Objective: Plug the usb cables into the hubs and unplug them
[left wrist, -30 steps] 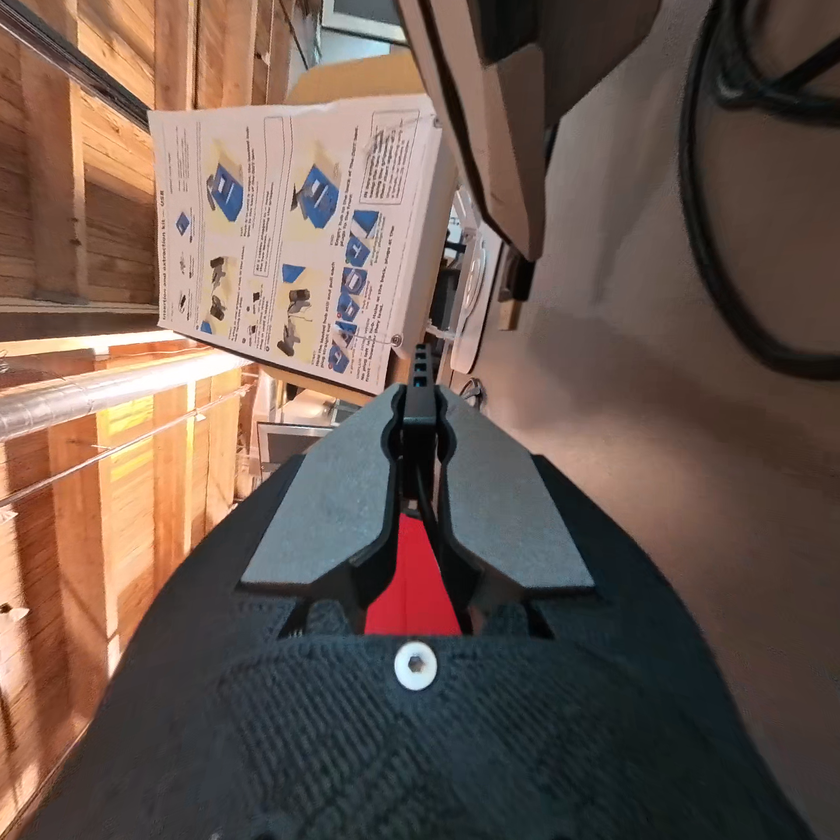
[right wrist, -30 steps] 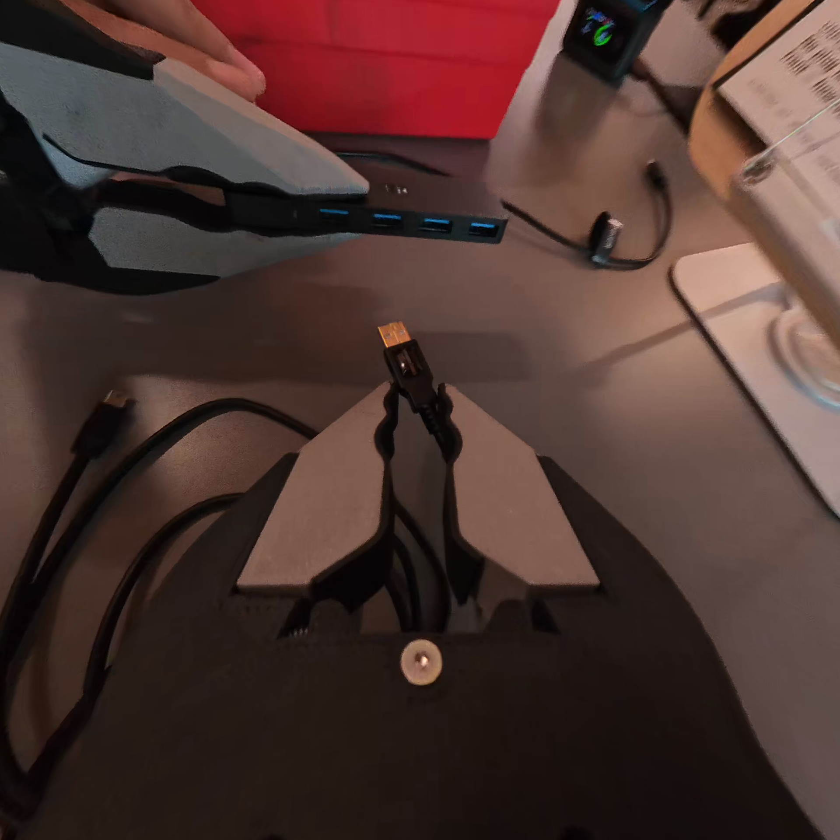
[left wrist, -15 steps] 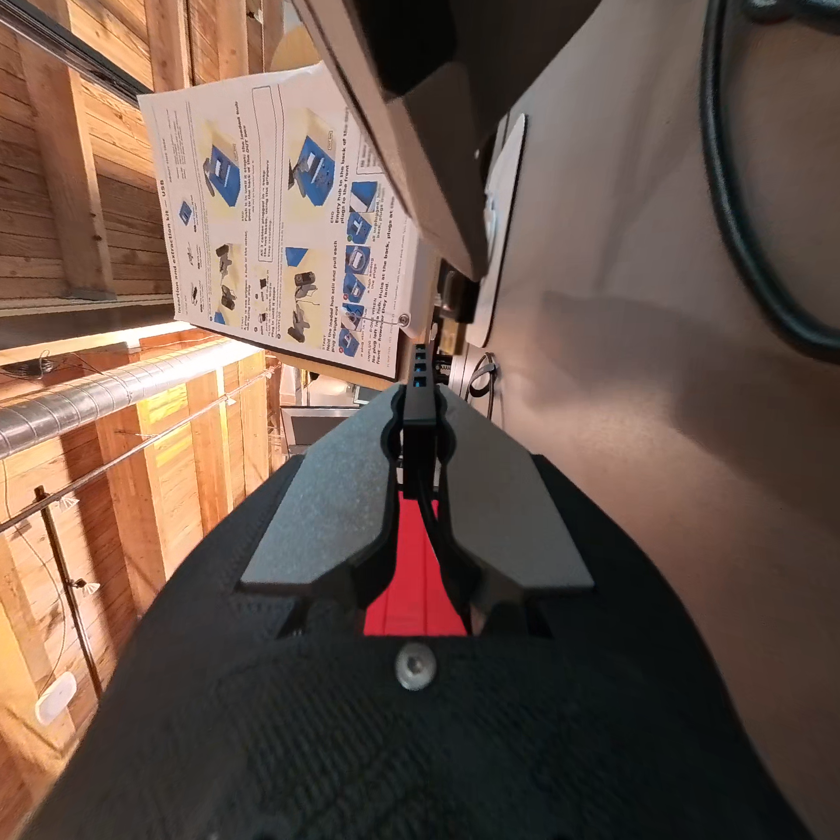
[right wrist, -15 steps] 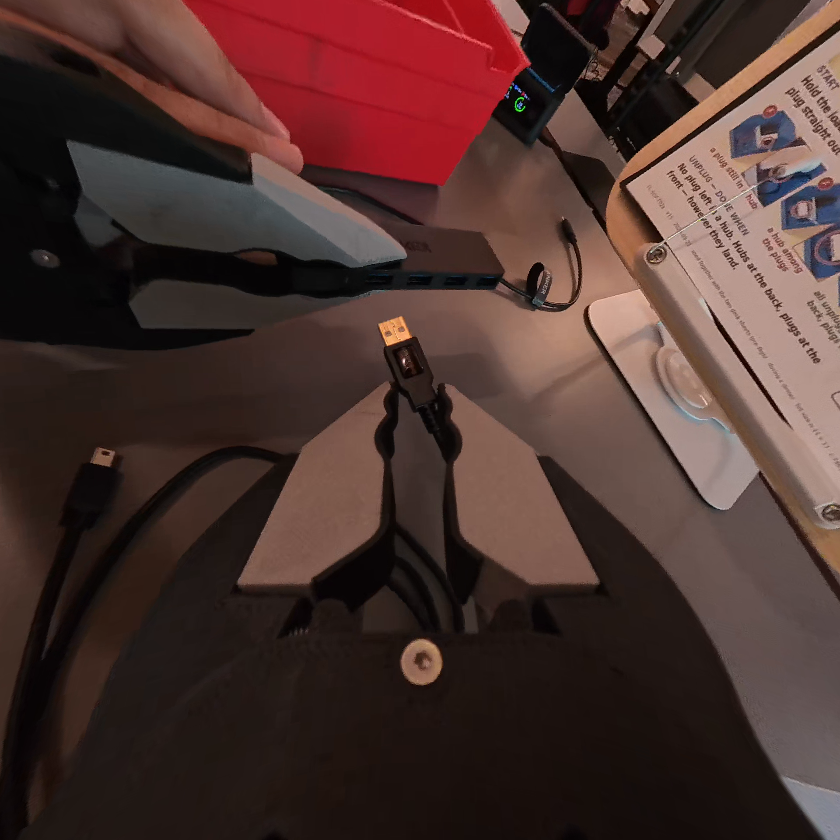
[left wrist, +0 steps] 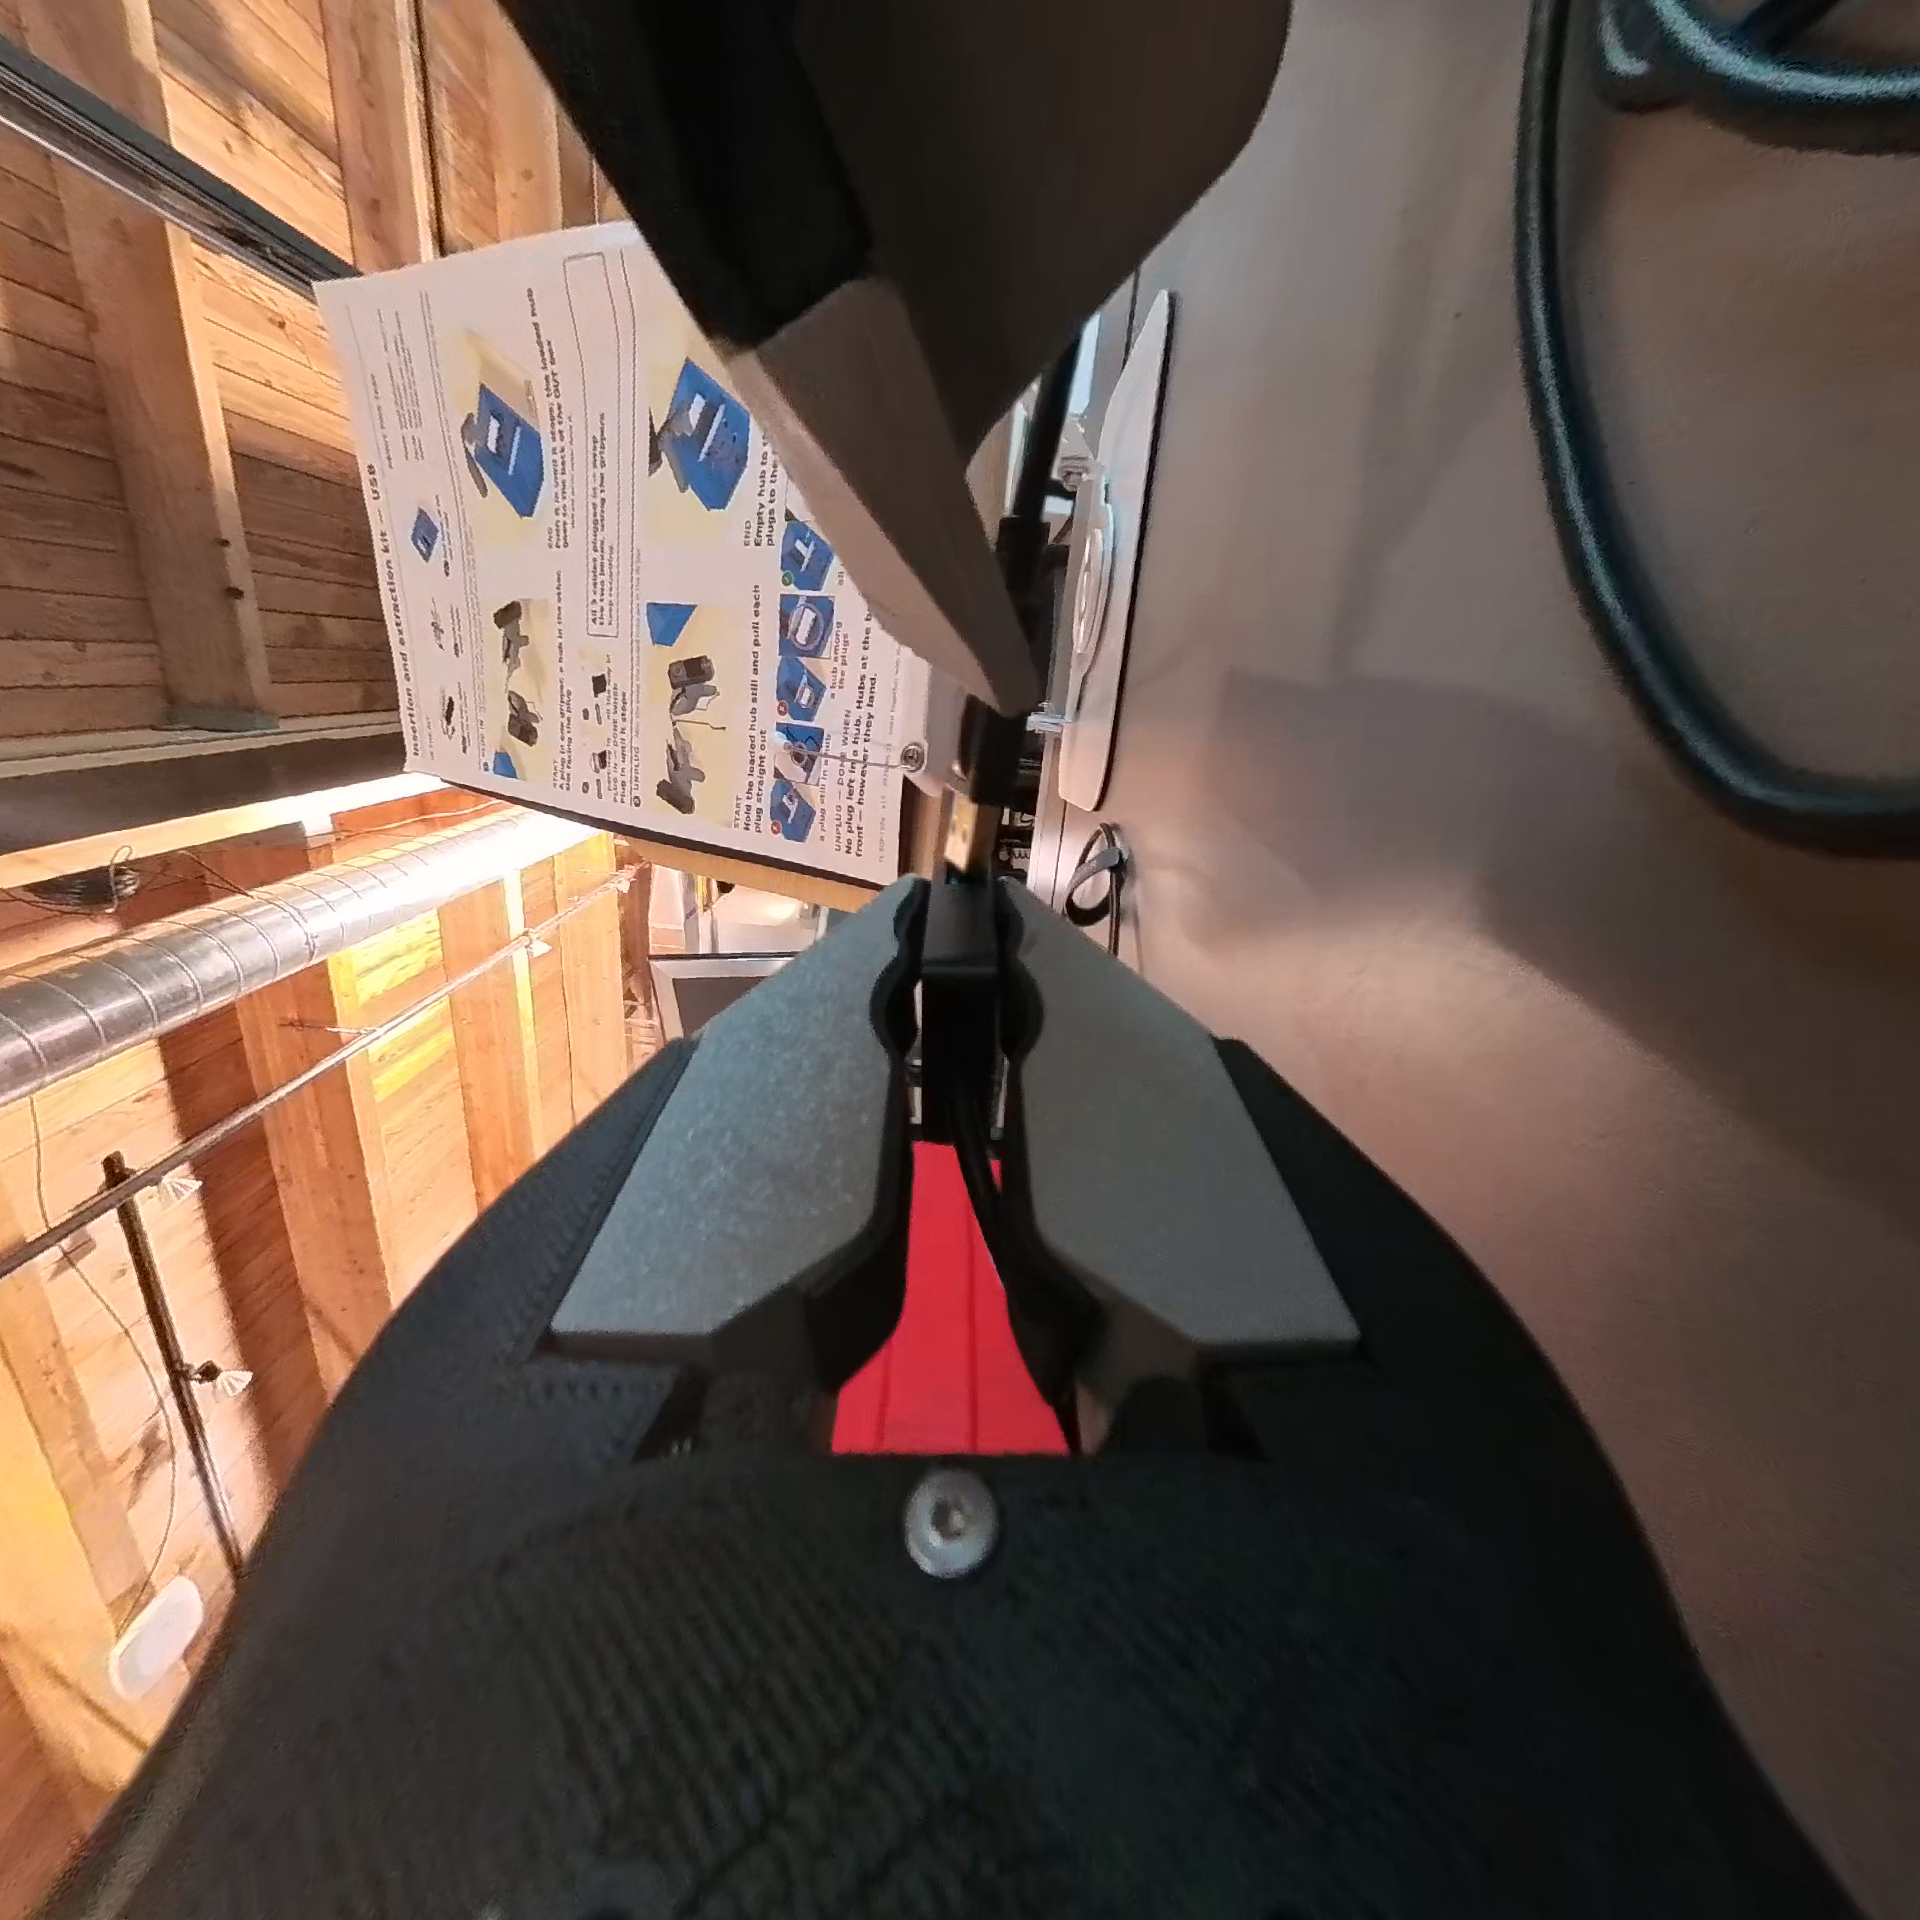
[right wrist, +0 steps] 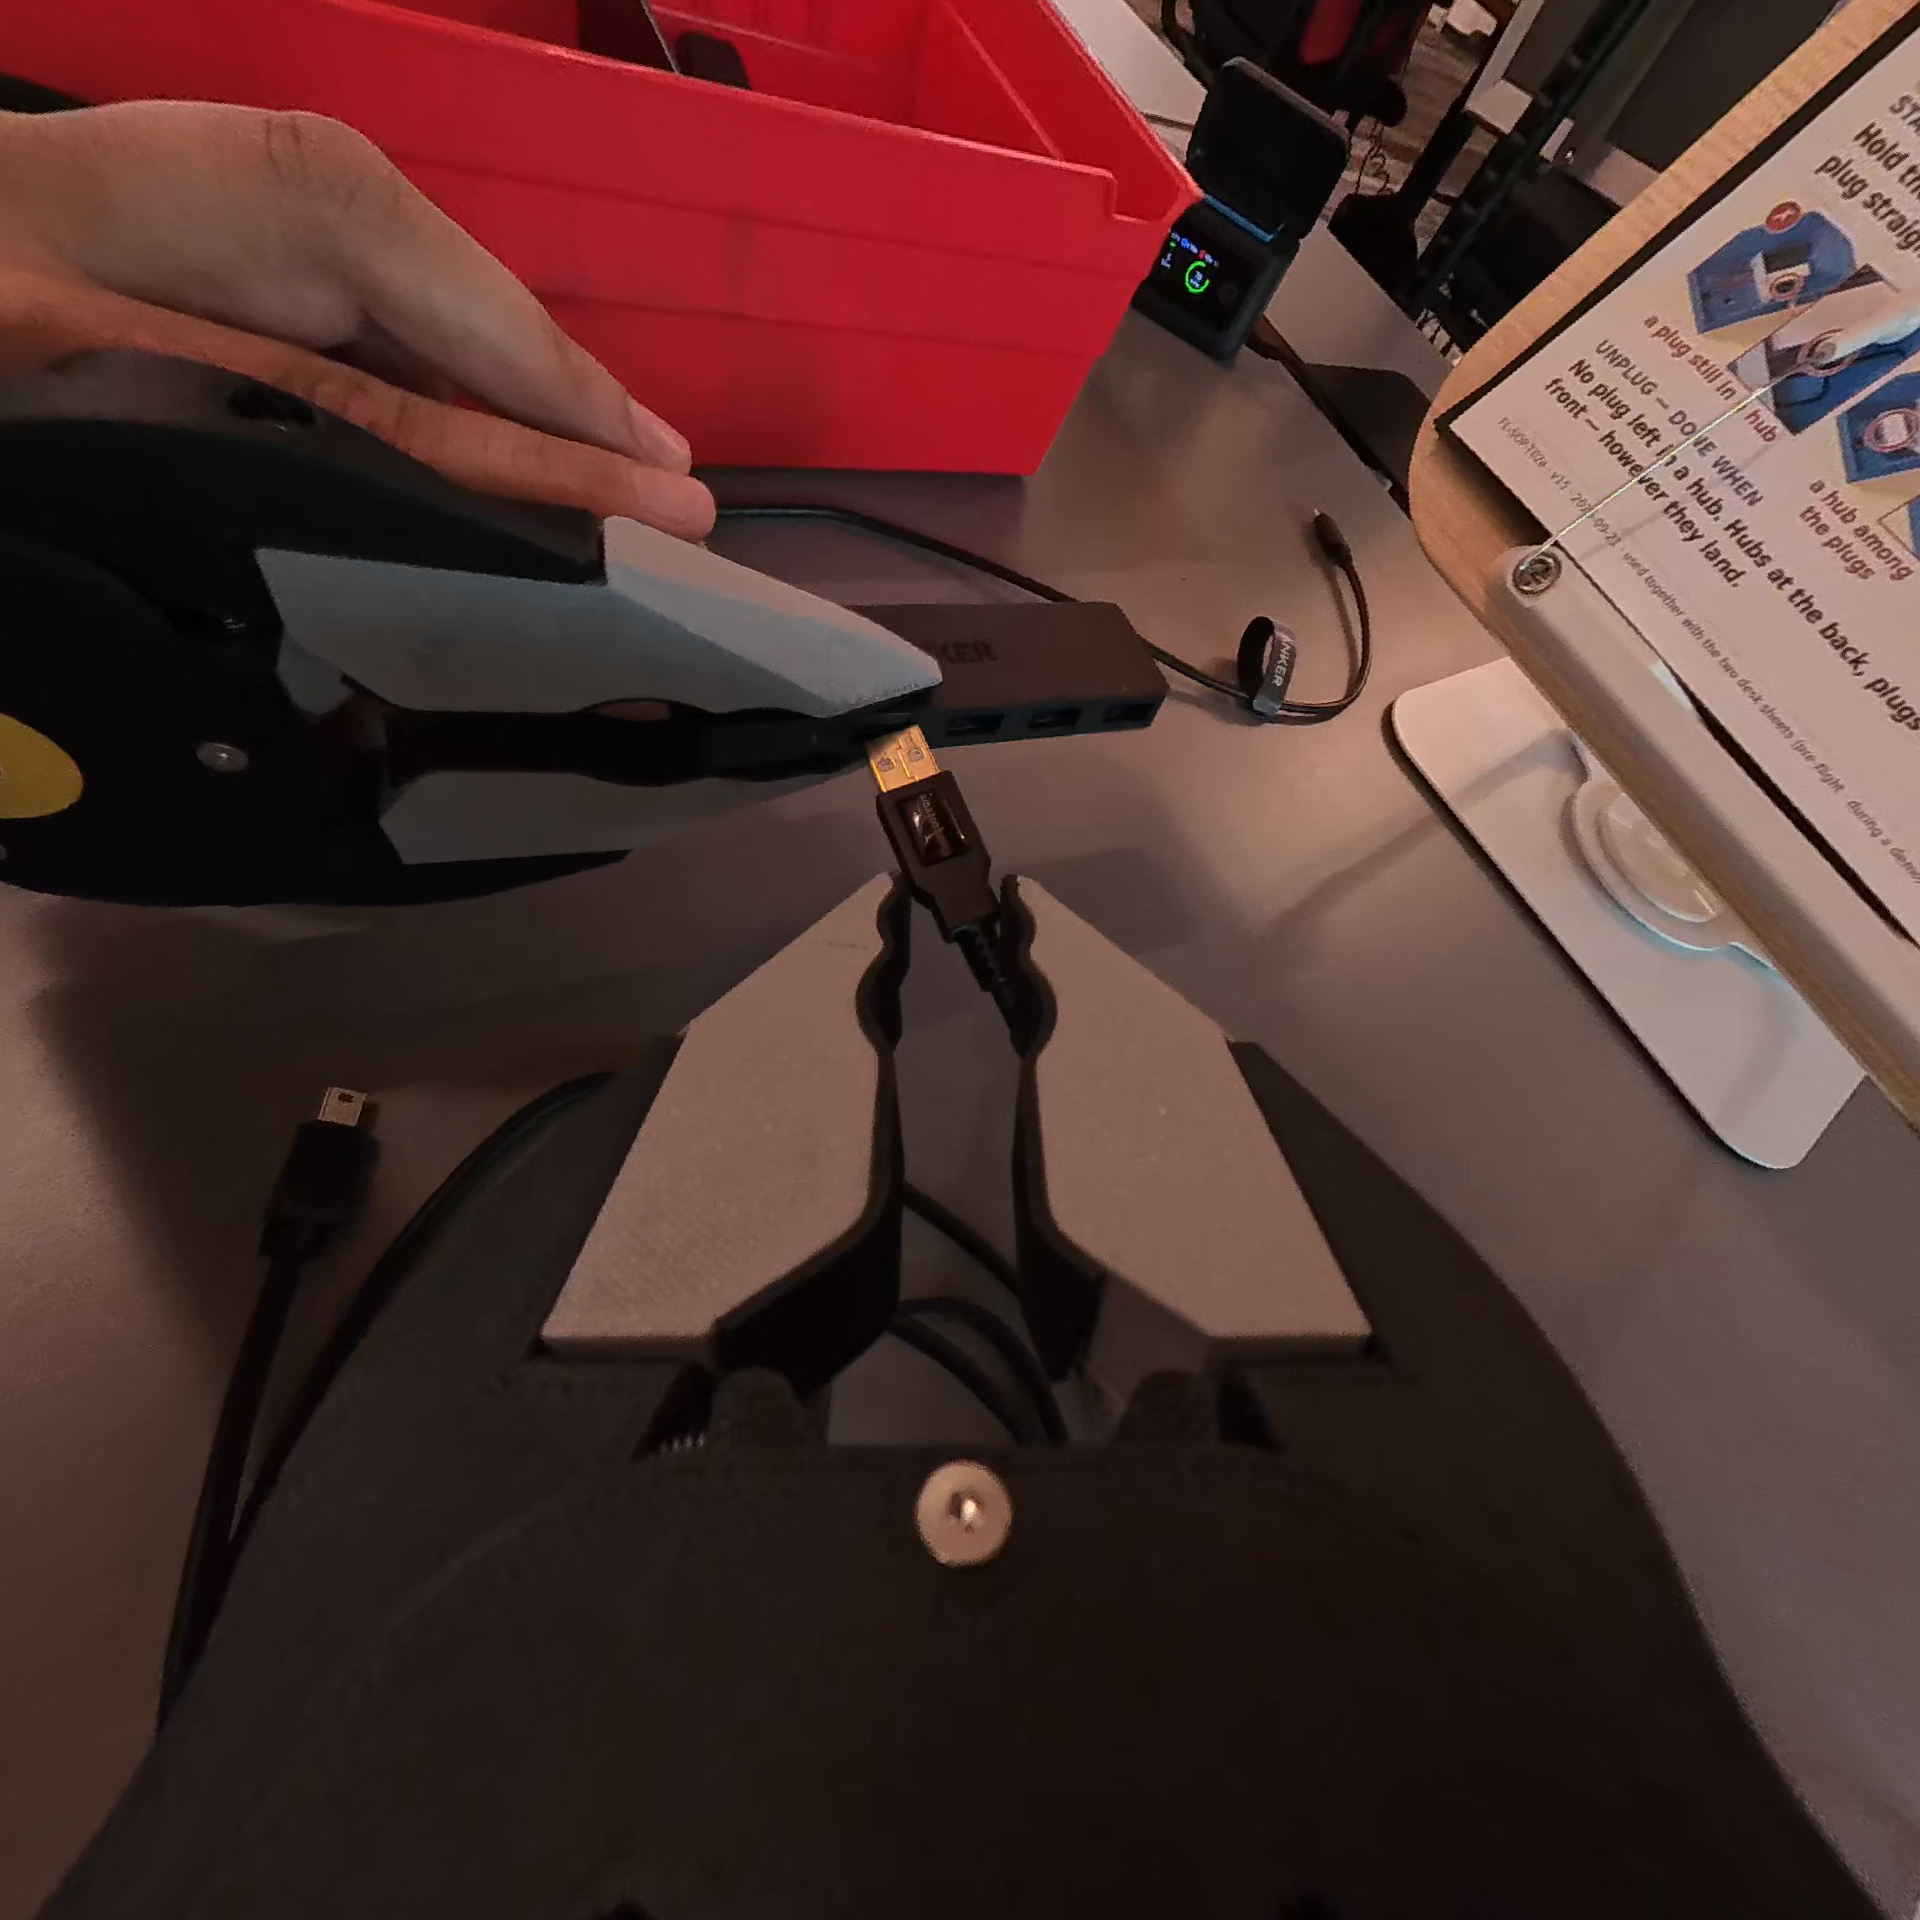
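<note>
My left gripper (left wrist: pixel 958 914) is shut on a slim black USB hub (left wrist: pixel 958 940), seen end-on. In the right wrist view the hub (right wrist: pixel 1039 655) juts right from the left gripper's grey fingers (right wrist: pixel 644 634), blue ports facing me. My right gripper (right wrist: pixel 956 904) is shut on a black USB cable just behind its plug (right wrist: pixel 925 821). The gold plug tip (right wrist: pixel 902 756) touches the hub's port face near the left gripper's fingertips. In the left wrist view the right gripper's finger (left wrist: pixel 894 499) comes down from above with the plug (left wrist: pixel 982 769) at the hub's end.
A red bin (right wrist: pixel 790 229) stands behind the hub. An instruction sheet on a white stand (right wrist: pixel 1621 873) is at the right. A small black device with a lit screen (right wrist: pixel 1216 270) is at the back. A mini-plug black cable (right wrist: pixel 322 1164) lies front left. The hub's own cable (right wrist: pixel 1288 665) coils right. The tips of one gripper are about 4 centimeters away from the tips of the other.
My right gripper has carried the plug forward from clear of the hub until its tip meets the port face. The left gripper has kept its hold on the hub.
</note>
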The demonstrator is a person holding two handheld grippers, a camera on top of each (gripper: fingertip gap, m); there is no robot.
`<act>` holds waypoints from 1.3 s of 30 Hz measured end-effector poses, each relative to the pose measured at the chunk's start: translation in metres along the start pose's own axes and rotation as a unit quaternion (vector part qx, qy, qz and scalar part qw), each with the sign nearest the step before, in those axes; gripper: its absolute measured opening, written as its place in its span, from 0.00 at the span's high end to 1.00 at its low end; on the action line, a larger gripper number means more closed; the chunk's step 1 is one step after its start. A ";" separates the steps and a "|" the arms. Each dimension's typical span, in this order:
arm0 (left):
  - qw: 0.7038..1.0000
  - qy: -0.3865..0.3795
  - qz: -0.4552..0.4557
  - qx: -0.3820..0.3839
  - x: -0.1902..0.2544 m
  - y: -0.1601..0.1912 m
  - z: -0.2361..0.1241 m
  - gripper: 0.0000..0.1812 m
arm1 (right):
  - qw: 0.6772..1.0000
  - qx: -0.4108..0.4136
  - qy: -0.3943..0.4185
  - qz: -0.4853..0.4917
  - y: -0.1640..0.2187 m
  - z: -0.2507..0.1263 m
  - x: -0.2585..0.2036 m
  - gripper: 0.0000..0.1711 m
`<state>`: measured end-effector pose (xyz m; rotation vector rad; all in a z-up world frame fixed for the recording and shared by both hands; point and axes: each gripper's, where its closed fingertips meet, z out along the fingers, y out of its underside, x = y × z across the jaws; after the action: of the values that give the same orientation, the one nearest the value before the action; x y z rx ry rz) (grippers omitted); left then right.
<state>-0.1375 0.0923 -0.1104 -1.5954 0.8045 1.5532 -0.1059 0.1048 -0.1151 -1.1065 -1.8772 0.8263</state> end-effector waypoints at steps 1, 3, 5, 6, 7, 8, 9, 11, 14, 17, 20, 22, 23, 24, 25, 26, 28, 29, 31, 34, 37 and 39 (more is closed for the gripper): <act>1.000 0.001 0.002 0.000 0.001 0.000 0.000 0.95 | 1.000 0.000 0.000 0.001 0.000 0.000 0.000 0.91; 1.000 0.002 0.005 0.000 0.001 0.000 0.000 0.95 | 1.000 0.000 -0.003 0.006 0.001 0.000 0.000 0.91; 1.000 0.003 0.007 -0.002 0.002 0.000 0.000 0.95 | 1.000 0.002 -0.010 0.013 0.001 0.000 -0.001 0.91; 1.000 0.002 0.008 -0.003 0.002 0.001 0.000 0.95 | 1.000 0.004 -0.014 0.017 0.000 0.000 -0.002 0.92; 1.000 0.002 0.008 -0.003 0.002 0.001 0.000 0.95 | 1.000 0.006 -0.018 0.021 0.000 0.000 -0.003 0.92; 1.000 0.002 0.008 -0.003 0.002 0.001 0.000 0.95 | 0.999 0.008 -0.022 0.026 -0.001 -0.001 -0.003 0.92; 1.000 0.002 0.009 -0.002 0.001 0.000 0.000 0.95 | 0.999 0.010 -0.026 0.033 -0.001 -0.001 -0.003 0.92; 1.000 0.001 0.010 -0.002 0.001 0.000 0.000 0.95 | 0.998 0.008 -0.036 0.045 0.001 0.000 -0.004 0.92; 1.000 0.004 0.017 -0.006 0.003 0.000 -0.001 0.95 | 0.997 0.001 -0.048 0.064 0.004 0.003 -0.005 0.92; 1.000 0.006 0.018 -0.011 0.003 0.001 -0.001 0.95 | 0.994 0.006 -0.066 0.082 0.004 0.003 -0.008 0.92; 1.000 0.011 0.013 -0.004 0.004 -0.001 -0.002 0.95 | 0.987 0.026 -0.101 0.122 0.001 -0.001 -0.009 0.92; 1.000 0.009 0.017 -0.002 0.004 -0.002 -0.002 0.95 | 0.984 0.029 -0.113 0.137 0.001 -0.002 -0.008 0.92; 1.000 0.010 0.018 -0.004 0.004 -0.002 -0.002 0.95 | 0.983 0.029 -0.115 0.140 0.001 -0.002 -0.008 0.92; 1.000 0.014 0.016 -0.006 0.005 -0.002 -0.002 0.95 | 0.983 0.028 -0.114 0.140 0.001 -0.001 -0.008 0.92; 1.000 0.014 0.011 -0.006 0.004 -0.002 -0.003 0.95 | 0.983 0.026 -0.114 0.138 0.002 -0.001 -0.009 0.92; 1.000 0.015 0.004 -0.004 0.003 -0.002 -0.004 0.95 | 0.984 0.025 -0.115 0.137 0.002 0.000 -0.010 0.92; 0.999 0.033 -0.024 -0.001 0.005 -0.001 -0.005 0.95 | 0.983 0.027 -0.120 0.139 0.002 0.000 -0.012 0.92; 0.998 0.044 -0.035 0.003 0.007 -0.001 -0.006 0.95 | 0.982 0.026 -0.124 0.141 0.002 0.000 -0.013 0.92; 0.998 0.049 -0.036 0.008 0.008 -0.002 -0.006 0.95 | 0.981 0.027 -0.128 0.141 0.003 0.000 -0.014 0.92; 0.998 0.054 -0.041 0.011 0.009 -0.002 -0.007 0.95 | 0.983 0.037 -0.121 0.134 0.000 -0.002 -0.013 0.93; 0.998 0.057 -0.025 0.012 0.012 -0.004 -0.008 0.95 | 0.985 0.048 -0.113 0.124 -0.004 -0.005 -0.011 0.93; 0.998 0.064 -0.025 0.010 0.014 -0.005 -0.009 0.95 | 0.986 0.048 -0.112 0.118 -0.003 -0.005 -0.011 0.93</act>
<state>-0.1281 0.0883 -0.1238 -1.7010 0.8390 1.4154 -0.0992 0.0942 -0.1129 -1.2333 -1.8872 1.2061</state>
